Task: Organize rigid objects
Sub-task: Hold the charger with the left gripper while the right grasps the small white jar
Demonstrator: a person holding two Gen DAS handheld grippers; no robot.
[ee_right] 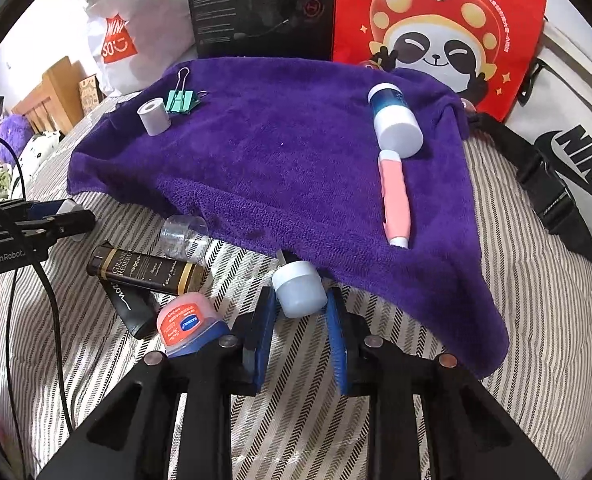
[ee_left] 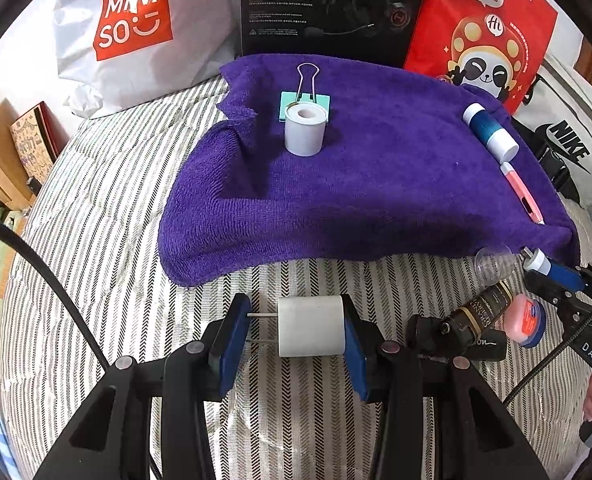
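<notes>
Near the purple towel point(ee_left: 376, 184), the left gripper point(ee_left: 296, 332) clamps a white charger point(ee_left: 311, 326) — prongs could snag. Right gripper point(ee_right: 300, 320) pinches a pale-blue jar point(ee_right: 299, 289) at its fingertips — it might slip.

A bed covered in striped bedding point(ee_left: 95, 208) was seen across the lower frame. A wooden headboard point(ee_right: 51, 96) was shown at the upper left, against a pale wall point(ee_right: 27, 36). Bags and a black box point(ee_left: 328, 4) were propped along the top edge. The scene was evenly lit.
</notes>
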